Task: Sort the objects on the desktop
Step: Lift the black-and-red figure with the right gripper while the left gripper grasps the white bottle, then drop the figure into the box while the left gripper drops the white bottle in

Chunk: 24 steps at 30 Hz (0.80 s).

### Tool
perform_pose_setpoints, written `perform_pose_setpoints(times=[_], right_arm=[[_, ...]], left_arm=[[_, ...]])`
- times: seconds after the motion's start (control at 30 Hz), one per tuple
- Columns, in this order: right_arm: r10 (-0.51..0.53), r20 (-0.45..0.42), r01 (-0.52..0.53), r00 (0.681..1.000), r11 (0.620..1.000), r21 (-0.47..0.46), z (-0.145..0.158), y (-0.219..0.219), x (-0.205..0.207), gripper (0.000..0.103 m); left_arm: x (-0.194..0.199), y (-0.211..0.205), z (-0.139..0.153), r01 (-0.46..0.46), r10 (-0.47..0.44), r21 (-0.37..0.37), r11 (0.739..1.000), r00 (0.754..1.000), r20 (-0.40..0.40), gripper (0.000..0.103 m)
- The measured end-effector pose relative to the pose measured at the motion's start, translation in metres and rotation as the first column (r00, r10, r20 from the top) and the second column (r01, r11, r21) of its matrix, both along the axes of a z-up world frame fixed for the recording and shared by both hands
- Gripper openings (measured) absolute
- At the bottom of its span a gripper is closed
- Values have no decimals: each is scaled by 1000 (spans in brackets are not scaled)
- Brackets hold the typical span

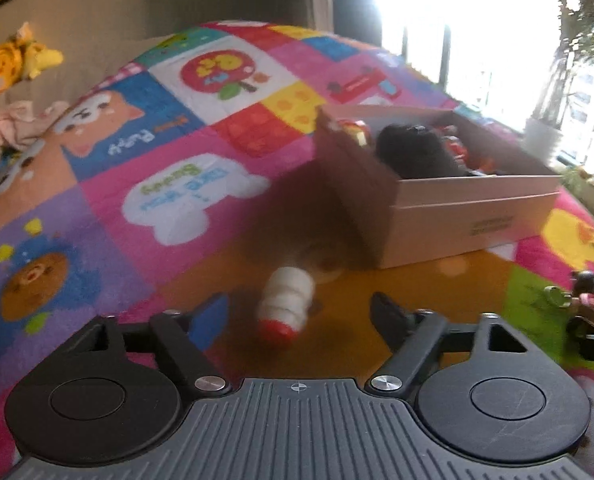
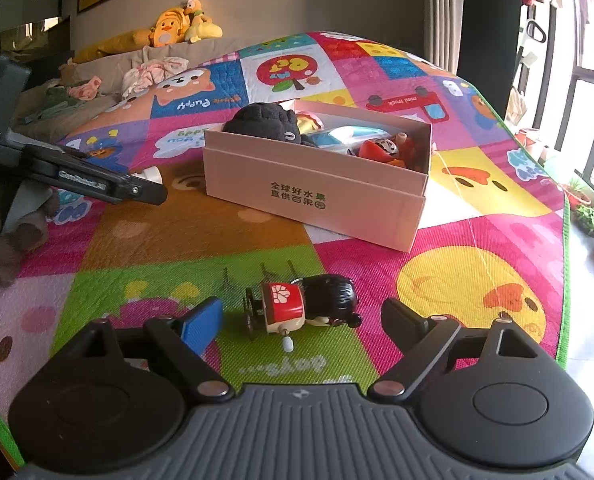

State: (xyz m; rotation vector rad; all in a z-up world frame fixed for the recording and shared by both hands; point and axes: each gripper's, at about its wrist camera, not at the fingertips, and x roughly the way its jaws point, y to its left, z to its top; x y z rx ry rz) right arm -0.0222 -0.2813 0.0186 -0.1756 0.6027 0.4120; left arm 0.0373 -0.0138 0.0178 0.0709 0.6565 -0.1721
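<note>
In my left view, my left claw is open. The little white bottle lies between its fingers, red cap toward me.

In my right view, my right claw is open. The toy doll lies sideways between its fingers, head right.

One cardboard box sits on the play mat, with one white bottle and one doll figure lying outside it. Two plush toys rest beyond the mat's far edge.
</note>
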Motion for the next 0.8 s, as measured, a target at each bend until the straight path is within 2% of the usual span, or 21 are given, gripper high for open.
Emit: perform_pose_setpoints(times=[0.07,0.17,0.2,0.33,0.53,0.57,0.6,0.63,0.73,0.8], right_arm=[[-1,2,1,1000,1000,4,0,-1,0,87],[2,11,-2,1000,1000,1,1,0,0,87],[10,11,-10,1000,1000,-5,1,1,0,87],[36,-17,-36,999,999,-21,2,4,4,87],[32,-104,-31,994,999,19,1,-1,26,86],[27,-120,-26,992,1000,17,2,-2,30,78],[32,-142,-30,989,999,17,3,-2,33,65],[35,-151,-33,988,999,18,6,-3,33,65],[58,-117,-54,991,998,38,30,-8,24,64],[58,-13,-57,998,998,41,66,-15,14,64]], left_arm=[[3,2,-2,2,-2,-4,1000,1000,-18,63],[4,2,-3,2,-2,8,1000,1000,-1,32],[4,2,-3,6,-6,9,1000,1000,4,29],[-2,-2,2,36,-37,21,999,999,23,29],[-36,-17,17,132,-132,20,991,989,59,29],[-42,-19,20,142,-143,21,990,988,63,29],[-47,-21,22,152,-154,22,988,986,68,29],[-51,-22,26,162,-164,21,987,984,76,29],[-60,-28,44,187,-188,19,982,975,117,29],[-62,-34,67,207,-209,26,978,960,184,29]])
